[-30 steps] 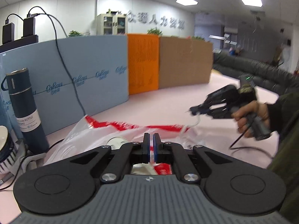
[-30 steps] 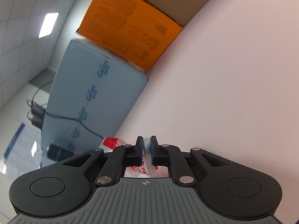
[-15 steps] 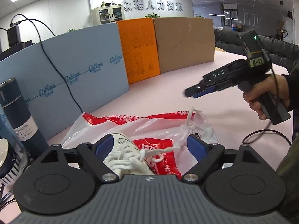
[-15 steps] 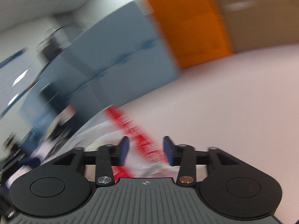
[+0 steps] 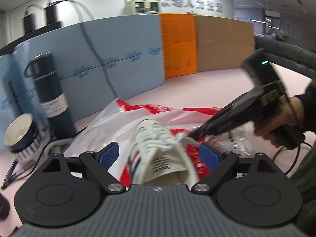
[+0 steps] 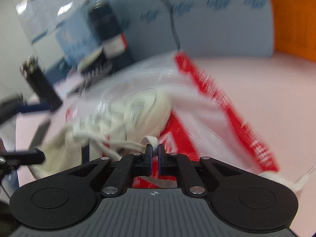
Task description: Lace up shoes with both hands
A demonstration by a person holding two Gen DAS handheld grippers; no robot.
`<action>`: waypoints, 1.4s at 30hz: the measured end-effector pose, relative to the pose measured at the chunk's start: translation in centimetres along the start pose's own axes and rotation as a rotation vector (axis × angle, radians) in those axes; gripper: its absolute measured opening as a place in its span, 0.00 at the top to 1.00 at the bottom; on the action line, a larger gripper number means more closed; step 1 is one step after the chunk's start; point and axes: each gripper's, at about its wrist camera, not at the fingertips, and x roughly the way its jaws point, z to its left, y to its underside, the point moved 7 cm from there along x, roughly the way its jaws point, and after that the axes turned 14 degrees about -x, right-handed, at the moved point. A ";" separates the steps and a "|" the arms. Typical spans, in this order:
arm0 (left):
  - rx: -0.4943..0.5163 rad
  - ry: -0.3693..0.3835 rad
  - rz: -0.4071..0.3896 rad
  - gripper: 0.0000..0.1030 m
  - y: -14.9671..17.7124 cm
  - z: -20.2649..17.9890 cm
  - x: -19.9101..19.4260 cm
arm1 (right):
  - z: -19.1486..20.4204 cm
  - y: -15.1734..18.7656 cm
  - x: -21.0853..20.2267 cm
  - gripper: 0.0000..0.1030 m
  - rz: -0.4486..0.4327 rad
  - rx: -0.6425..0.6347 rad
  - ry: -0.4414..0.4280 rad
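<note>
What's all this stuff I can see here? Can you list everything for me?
shoe: one, white, lying on the plastic bag
lace: one, white, end pinched in the right gripper
plastic bag: one, clear with red print, on the pink table
flask: one, dark blue, upright at left
cup: one, striped, beside the flask
panels: three, blue, orange, brown, standing behind
left gripper: black, blue pads, open astride the shoe
right gripper: black, shut on the lace
hand: one, holding the right gripper
</note>
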 end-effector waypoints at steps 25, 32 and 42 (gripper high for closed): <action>-0.056 -0.019 0.047 0.14 1.8 0.9 1.5 | -14.7 11.1 -9.6 0.55 -0.251 1.166 0.095; -0.067 -0.044 0.047 0.13 1.9 1.4 1.3 | -15.6 12.4 -7.9 0.84 -0.361 1.422 0.123; -0.066 -0.059 0.041 0.13 2.0 1.8 1.4 | -15.8 10.1 -6.8 0.96 -0.266 1.141 0.184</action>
